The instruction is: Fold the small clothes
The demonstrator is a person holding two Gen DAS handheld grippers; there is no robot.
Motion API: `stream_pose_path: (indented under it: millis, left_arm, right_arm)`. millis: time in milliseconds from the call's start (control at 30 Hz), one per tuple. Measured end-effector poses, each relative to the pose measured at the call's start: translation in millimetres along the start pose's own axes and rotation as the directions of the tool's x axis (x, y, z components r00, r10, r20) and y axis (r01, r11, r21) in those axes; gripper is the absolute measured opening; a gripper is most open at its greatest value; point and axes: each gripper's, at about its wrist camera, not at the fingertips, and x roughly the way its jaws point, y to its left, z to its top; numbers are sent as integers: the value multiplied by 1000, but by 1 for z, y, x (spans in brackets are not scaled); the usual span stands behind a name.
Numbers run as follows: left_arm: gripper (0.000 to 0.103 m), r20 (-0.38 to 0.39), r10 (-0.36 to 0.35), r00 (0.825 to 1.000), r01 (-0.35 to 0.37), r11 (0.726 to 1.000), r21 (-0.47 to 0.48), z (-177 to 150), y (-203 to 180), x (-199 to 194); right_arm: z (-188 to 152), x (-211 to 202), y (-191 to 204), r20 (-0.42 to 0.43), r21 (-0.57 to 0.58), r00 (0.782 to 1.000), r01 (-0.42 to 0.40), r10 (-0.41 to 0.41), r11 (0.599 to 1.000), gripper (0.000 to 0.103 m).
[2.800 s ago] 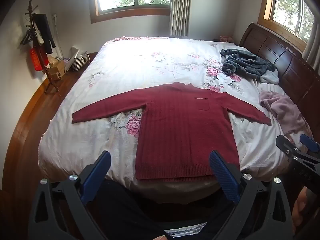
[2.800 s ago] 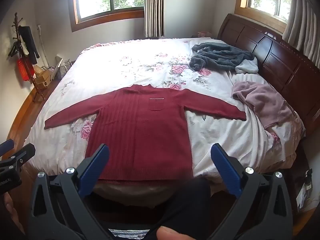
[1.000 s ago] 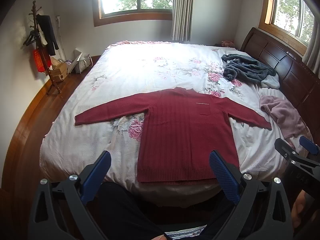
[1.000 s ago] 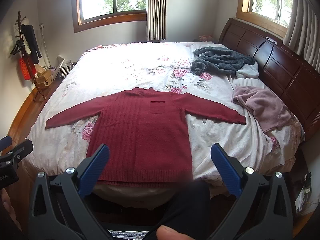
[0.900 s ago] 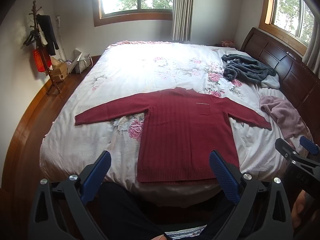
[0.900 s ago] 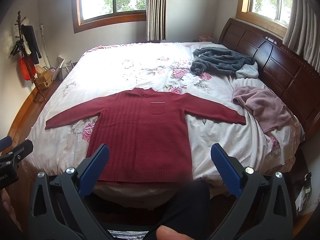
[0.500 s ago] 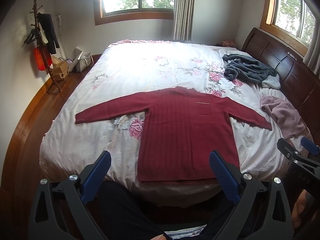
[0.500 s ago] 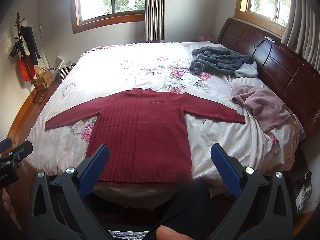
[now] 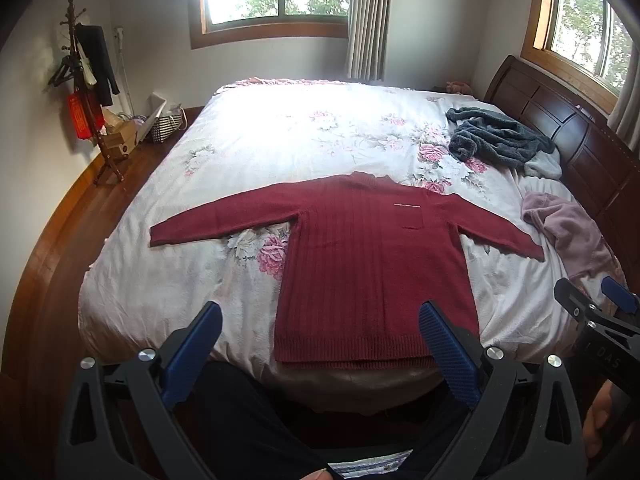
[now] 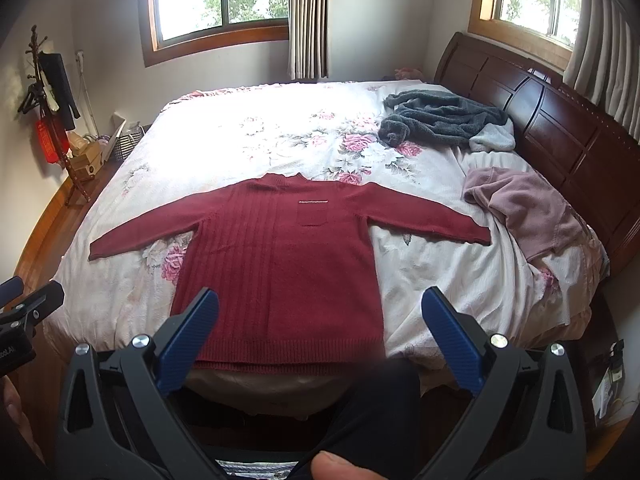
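Note:
A dark red knit sweater [image 9: 372, 264] [image 10: 280, 264] lies flat on the floral bed, front up, both sleeves spread sideways and its hem at the near bed edge. My left gripper [image 9: 320, 320] hangs open above the near edge, short of the hem, with nothing between its blue pads. My right gripper [image 10: 320, 304] is open too, held back over the hem and a person's dark-trousered legs. Each gripper shows at the side edge of the other's view.
A grey fleece garment [image 10: 440, 118] lies at the far right of the bed [image 9: 280, 132], a pink garment [image 10: 524, 208] nearer by the wooden headboard [image 10: 560, 120]. A coat stand [image 9: 84, 80] and boxes stand by the left wall on the wooden floor.
Both views have shifted only slightly, as if the grippers drifted a little back and up. The sweater has not moved, and both grippers stay open.

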Motion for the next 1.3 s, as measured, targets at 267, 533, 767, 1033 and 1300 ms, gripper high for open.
stream_pose_path:
  millis: [267,533,767,1033,1300]
  left_arm:
    - [99,0,0,1000,0,1000,0,0,0,0]
    - [99,-10,5,1000,-5,1000,-8,-4,0,9]
    - [99,-12,-21,1000,21,1000,1,-9,-3,36]
    - [99,-56,-222,973,221,975,-26,-7,2,87]
    - [99,-26,-255,967,255,967,-20,0,-6,120]
  right_arm:
    - [-1,0,-1,-1,1,1000,-1,1,1000,100]
    - [-3,1,-2,-8,3,1000,3,-3,1000,100]
    - [-4,22,-4,-40,12,999,10,-10,1000,100]
    - [2,72,-53,-3,141,994,-107,108,984,100]
    - [0,169,-192,-24,474,989,-120,149,872,91]
